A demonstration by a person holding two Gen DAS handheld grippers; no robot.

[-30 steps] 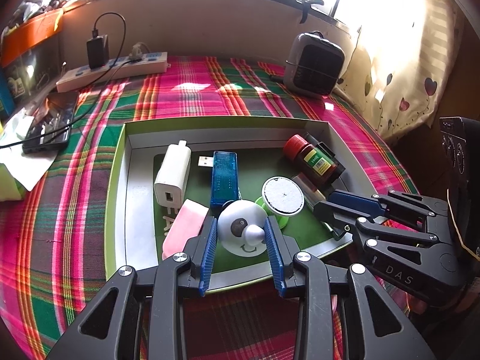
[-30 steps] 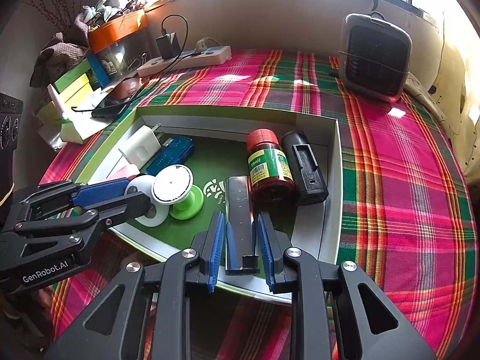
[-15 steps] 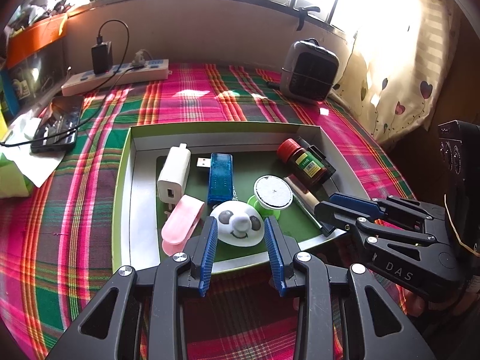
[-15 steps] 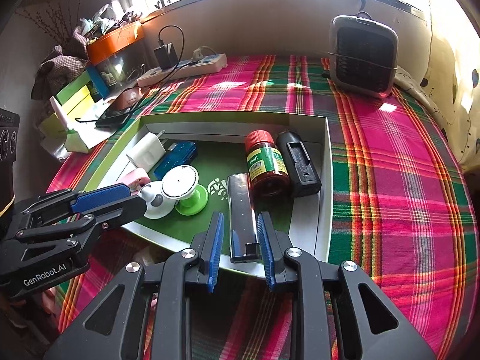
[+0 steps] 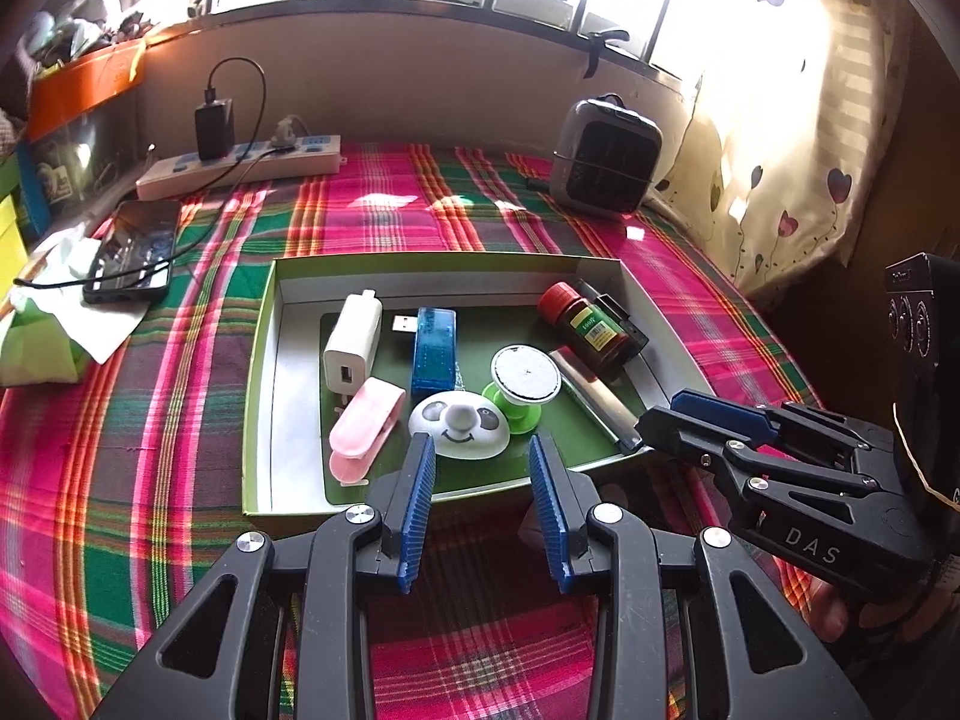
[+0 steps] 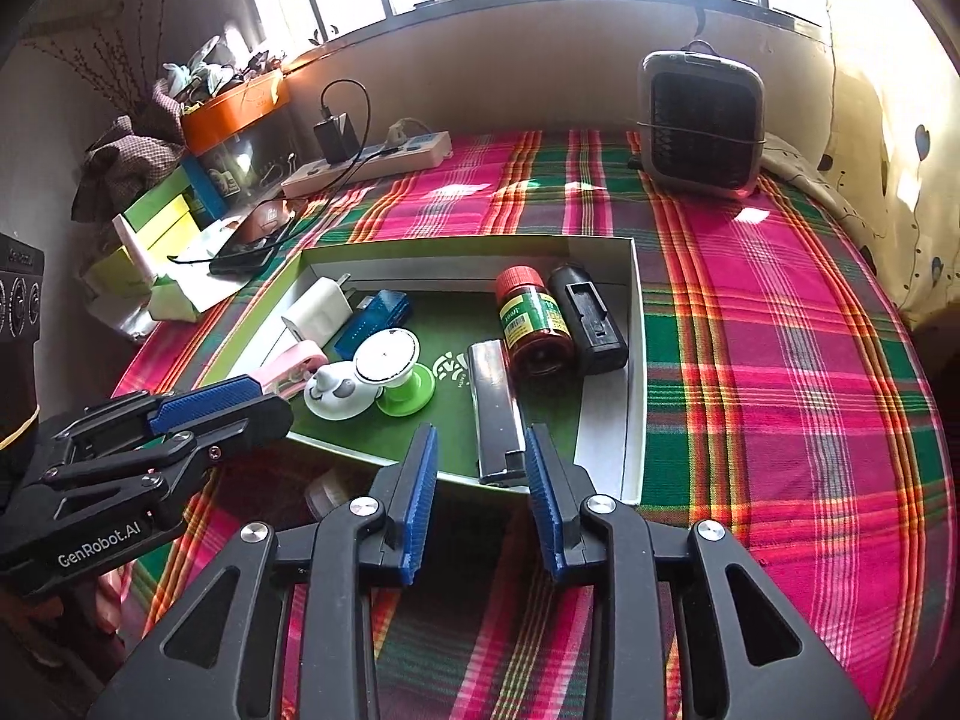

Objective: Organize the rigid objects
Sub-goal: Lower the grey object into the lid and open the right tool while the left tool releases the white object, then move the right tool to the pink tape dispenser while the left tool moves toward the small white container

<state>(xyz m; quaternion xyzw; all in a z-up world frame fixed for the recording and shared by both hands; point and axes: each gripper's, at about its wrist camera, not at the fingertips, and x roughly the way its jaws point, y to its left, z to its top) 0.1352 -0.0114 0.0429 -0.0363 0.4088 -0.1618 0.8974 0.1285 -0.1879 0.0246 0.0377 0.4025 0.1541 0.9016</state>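
Through the left wrist camera, my left gripper (image 5: 483, 483) stands open and empty, the white round panda-face holder (image 5: 459, 425) lying just ahead inside the shallow green cardboard tray (image 5: 257, 360). Through the right wrist camera, my right gripper (image 6: 480, 480) gapes open; the silver rectangular metal lighter (image 6: 495, 411) lies just ahead in that tray.

White panda disc (image 5: 459, 425), green stand (image 5: 523, 378), silver bar (image 6: 495, 411) lie in tray (image 5: 264, 360)

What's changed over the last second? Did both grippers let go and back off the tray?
Yes. The left gripper has pulled back from the panda piece, and the right gripper from the silver bar. Both are open and empty near the tray's front edge. The items in the tray lie as before.
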